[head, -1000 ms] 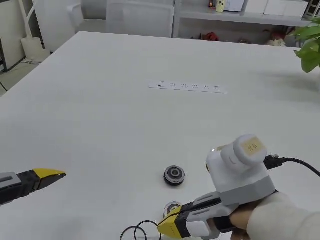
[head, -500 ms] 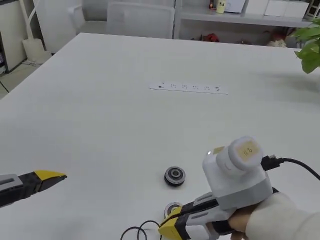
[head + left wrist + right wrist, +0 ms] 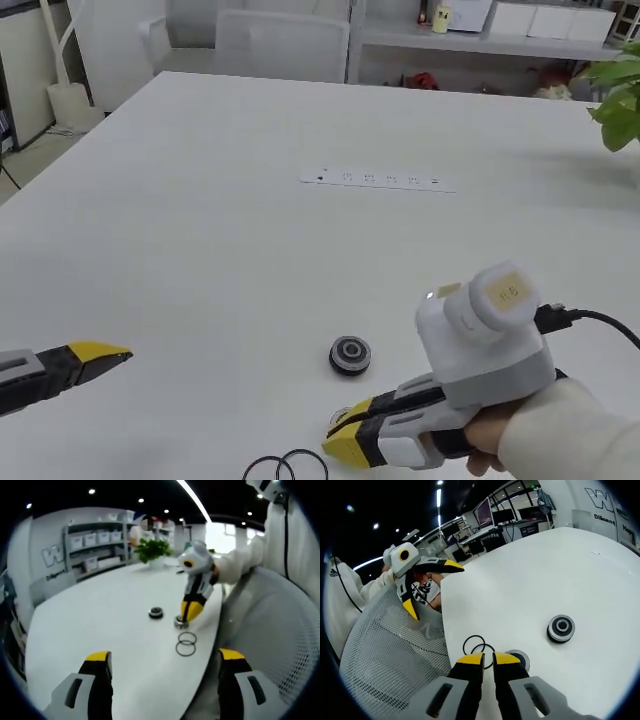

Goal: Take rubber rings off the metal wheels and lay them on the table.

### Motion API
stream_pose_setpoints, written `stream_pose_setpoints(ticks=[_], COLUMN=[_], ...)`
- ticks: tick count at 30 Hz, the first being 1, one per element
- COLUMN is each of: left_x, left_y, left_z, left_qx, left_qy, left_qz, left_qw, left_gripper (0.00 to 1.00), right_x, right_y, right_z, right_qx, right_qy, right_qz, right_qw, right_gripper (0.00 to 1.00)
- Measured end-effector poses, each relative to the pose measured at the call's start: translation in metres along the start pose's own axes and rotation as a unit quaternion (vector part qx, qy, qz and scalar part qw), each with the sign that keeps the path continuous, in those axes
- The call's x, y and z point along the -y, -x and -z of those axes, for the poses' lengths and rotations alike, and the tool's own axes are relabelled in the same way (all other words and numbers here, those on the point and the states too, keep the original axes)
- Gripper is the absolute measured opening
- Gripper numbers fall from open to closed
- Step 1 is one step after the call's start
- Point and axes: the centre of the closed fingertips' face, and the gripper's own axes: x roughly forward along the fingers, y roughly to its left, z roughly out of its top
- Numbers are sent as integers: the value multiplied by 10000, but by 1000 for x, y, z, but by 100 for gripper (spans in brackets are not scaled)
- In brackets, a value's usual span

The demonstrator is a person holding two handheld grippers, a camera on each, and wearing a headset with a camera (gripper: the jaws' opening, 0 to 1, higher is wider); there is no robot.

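A metal wheel with its black rubber ring (image 3: 349, 354) (image 3: 561, 628) (image 3: 156, 612) lies on the white table (image 3: 250, 230). A bare metal wheel (image 3: 343, 413) (image 3: 521, 656) (image 3: 180, 622) sits nearer the front edge, partly hidden behind my right gripper (image 3: 340, 445) (image 3: 487, 659) (image 3: 191, 611). That gripper is shut with nothing between its tips. Two loose black rubber rings (image 3: 285, 466) (image 3: 479, 645) (image 3: 186, 644) lie flat just left of those tips. My left gripper (image 3: 100, 355) (image 3: 164, 656) (image 3: 427, 577) hovers far to the left, jaws wide open and empty.
A white power strip (image 3: 377, 178) lies across the middle of the table. A green plant (image 3: 615, 95) stands at the far right. A white mesh chair (image 3: 385, 645) sits by the table's front edge. Shelves line the back.
The right gripper's tips have drawn slightly away from the rubber rings, which now lie side by side on the table. The left gripper has stayed put.
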Motion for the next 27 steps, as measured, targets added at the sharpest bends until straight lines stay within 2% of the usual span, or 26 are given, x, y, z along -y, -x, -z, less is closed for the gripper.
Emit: stream_pose_setpoints(ticks=[4,23,27], left_x=[-1,-1,-2], left_y=[2,6,8], left_z=[-4,-10,-12], left_qx=[75,61,90], left_qy=[8,-126,-71], left_qz=[-70,-198,-272], left_qw=[9999,9997,9996], left_gripper=[89,89,88], right_x=[3,15,16], right_y=[4,24,28], right_z=[-6,-28,-32], right_qx=[109,583,672], right_qy=[-10,20,19], right_qz=[66,386,440], right_qw=[9999,9975,9968], right_gripper=[6,16,18])
